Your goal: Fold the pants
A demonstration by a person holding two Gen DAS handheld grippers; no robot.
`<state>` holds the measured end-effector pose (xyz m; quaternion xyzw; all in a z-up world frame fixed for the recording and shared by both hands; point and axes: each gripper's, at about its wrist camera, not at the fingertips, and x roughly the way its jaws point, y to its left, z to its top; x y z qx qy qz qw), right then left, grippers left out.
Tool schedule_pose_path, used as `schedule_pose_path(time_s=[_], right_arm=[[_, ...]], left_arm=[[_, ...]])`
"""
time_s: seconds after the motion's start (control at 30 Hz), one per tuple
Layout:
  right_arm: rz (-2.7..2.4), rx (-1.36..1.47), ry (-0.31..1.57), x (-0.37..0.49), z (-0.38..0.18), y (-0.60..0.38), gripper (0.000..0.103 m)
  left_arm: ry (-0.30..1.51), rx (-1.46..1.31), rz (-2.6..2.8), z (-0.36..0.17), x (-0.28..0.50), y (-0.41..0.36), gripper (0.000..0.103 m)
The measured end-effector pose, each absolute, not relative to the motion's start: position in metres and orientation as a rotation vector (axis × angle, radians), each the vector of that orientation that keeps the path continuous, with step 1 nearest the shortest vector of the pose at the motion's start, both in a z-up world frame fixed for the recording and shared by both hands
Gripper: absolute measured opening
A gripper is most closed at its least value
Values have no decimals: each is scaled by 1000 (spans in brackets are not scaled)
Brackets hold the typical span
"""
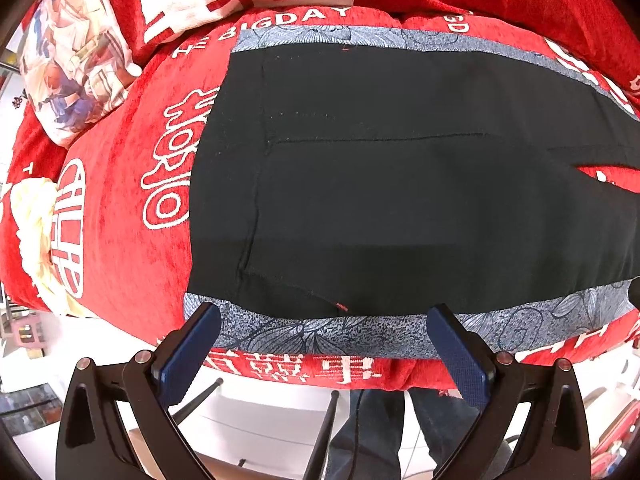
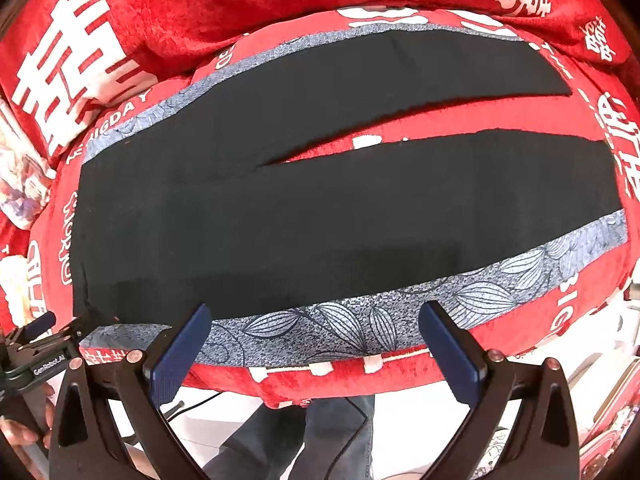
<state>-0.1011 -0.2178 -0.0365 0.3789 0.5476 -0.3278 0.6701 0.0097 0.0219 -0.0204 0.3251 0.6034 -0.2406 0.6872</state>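
1. Right wrist view: red cover (image 2: 280, 8) with white lettering spread over the whole work surface, cushions behind.
2. Pants (image 2: 280, 216) laid flat on cover, black with grey leaf-print side stripes (image 2: 360, 320). Waist toward left, two legs running right, red gap (image 2: 400, 132) showing between them. Nothing folded yet, judging from the lie.
3. Left wrist view: waist end of pants (image 1: 400, 184) fills frame, waistband seam (image 1: 256, 184) near left edge, near stripe (image 1: 320, 332) along the edge closest to gripper.
4. Printed pillow (image 1: 68, 64) at far left, clear of pants.
5. Right gripper (image 2: 316, 344) spread wide, holding nothing, hovering over near stripe about mid-leg.
6. Left gripper (image 1: 324, 344) likewise spread wide, empty, over near stripe at waist end. Also seen from the side at the lower left of right wrist view (image 2: 44, 332), near the waist corner.
7. Likely step in hand: pinch near long edge with both grippers for a lengthwise fold, near leg over far leg.
8. Doing it well, as judgement:
   - Pinch stripe edge only, both layers of the leg, none of the red cover beneath.
   - Close on fabric fully before lifting; plush cover may cling.
   - Lift both ends level, carry across together, keep edge taut between grippers to avoid sag or twist.
   - Land near stripe on far stripe (image 2: 168, 96), waist corners matched, crotch as hinge.
   - Risk: uneven pull skews the legs; grabbing a single layer leaves the under layer behind.
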Motion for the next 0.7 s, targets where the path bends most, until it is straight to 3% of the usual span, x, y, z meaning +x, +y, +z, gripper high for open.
schedule_pose_path(time_s=[0.7], right_arm=[[-670,908,1234,-97,-51,-208,103]], left_arm=[[1366,698,-532,-27,20,36,103]])
